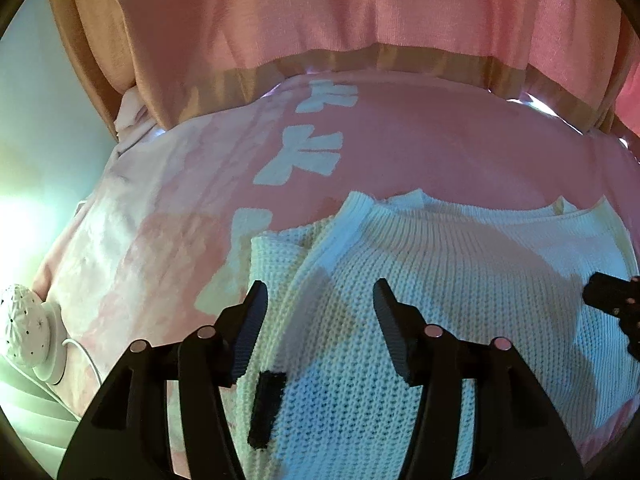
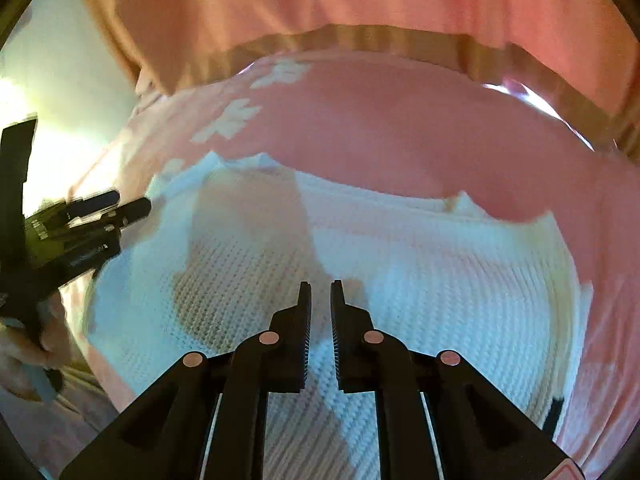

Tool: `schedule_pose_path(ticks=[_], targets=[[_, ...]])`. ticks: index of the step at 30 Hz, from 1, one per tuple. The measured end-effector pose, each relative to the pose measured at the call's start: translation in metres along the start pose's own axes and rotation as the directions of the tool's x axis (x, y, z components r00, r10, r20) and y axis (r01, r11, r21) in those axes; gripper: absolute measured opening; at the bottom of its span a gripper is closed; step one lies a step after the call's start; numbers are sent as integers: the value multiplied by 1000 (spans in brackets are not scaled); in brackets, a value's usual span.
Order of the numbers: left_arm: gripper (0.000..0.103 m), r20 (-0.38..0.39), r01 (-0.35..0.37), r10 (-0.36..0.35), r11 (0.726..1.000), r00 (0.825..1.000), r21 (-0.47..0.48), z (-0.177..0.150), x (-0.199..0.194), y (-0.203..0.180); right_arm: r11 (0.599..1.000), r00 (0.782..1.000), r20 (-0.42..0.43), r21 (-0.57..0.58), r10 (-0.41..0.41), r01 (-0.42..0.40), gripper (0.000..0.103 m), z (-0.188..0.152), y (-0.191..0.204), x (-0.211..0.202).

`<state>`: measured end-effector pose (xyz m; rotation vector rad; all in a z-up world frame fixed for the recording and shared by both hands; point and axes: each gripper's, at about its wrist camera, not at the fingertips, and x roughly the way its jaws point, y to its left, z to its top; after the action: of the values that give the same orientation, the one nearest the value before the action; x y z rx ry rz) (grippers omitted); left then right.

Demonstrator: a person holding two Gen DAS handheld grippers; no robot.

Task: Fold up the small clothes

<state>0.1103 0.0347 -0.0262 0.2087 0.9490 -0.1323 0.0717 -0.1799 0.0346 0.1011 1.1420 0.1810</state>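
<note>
Two handheld grippers are seen poised above a white knitted sweater (image 1: 420, 264) that is spread flat on a pink blanket (image 1: 420, 148) patterned with pale bow shapes. The left gripper (image 1: 320, 300) is held over the garment's left side with its jaws parted, and nothing is caught between its ribbed pads; bare knit is visible in the gap. The right gripper (image 2: 321, 300) is angled down over the middle of the sweater, its jaws drawn nearly together with only a thin slit left, and no fabric is seen pinched in that slit. The ribbed neckline of the sweater is turned toward the far side of the blanket, and one sleeve appears folded in across the left portion of the body. A small black rectangular label (image 1: 266, 410) is seen on the knit near the left gripper's left finger. In the right wrist view the left gripper is shown at the left edge of the frame, blurred, with a person's hand (image 2: 24, 344) wrapped around its handle. Pink curtains (image 1: 320, 12) with a tan hem are hung behind the blanket. A white perforated round object (image 1: 24, 320) with a white cord is placed at the blanket's left edge.
</note>
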Motion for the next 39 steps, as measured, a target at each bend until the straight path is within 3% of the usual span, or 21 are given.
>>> schedule_pose_path(ticks=[2,5,7,11,13,16,19,22,26,39], targets=[[63,-19,46,-46,999,999,-29,-1,2,3,999,996,-70,-13,-46,45,8,-2,-6,27],[72,-58,146,-154,981,986,-127,-4,6,19,999,998,-62,36,-6,8,9,5,-12,20],[76,-60,179,-194,963,979,-202,-8,9,33,999,1000,-4,34,30,-30,9,14,-11,-2],[76,-79,149,-172,960,982,-235,-16,14,47,997,997,-29,32,65,-64,9,17,-2,8],[76,-85,144,-169,959,982,-246,-18,16,50,999,996,-79,22,37,-35,8,21,1,35],[76,-90,143,-169,960,982,-242,-20,16,52,1000,999,-52,5,11,-11,5,32,8,55],[87,-94,156,-183,958,979,-242,-21,19,54,1000,998,-55,15,-9,10,5,40,11,60],[87,-105,142,-172,959,980,-246,-26,24,60,998,998,-54,66,28,-25,8,45,10,49],[88,-148,118,-164,954,975,-276,-37,38,74,996,997,-12,35,79,-79,9,36,13,17],[88,-128,154,-196,949,972,-276,-45,33,72,992,997,59,-113,-58,64,9,24,50,7]])
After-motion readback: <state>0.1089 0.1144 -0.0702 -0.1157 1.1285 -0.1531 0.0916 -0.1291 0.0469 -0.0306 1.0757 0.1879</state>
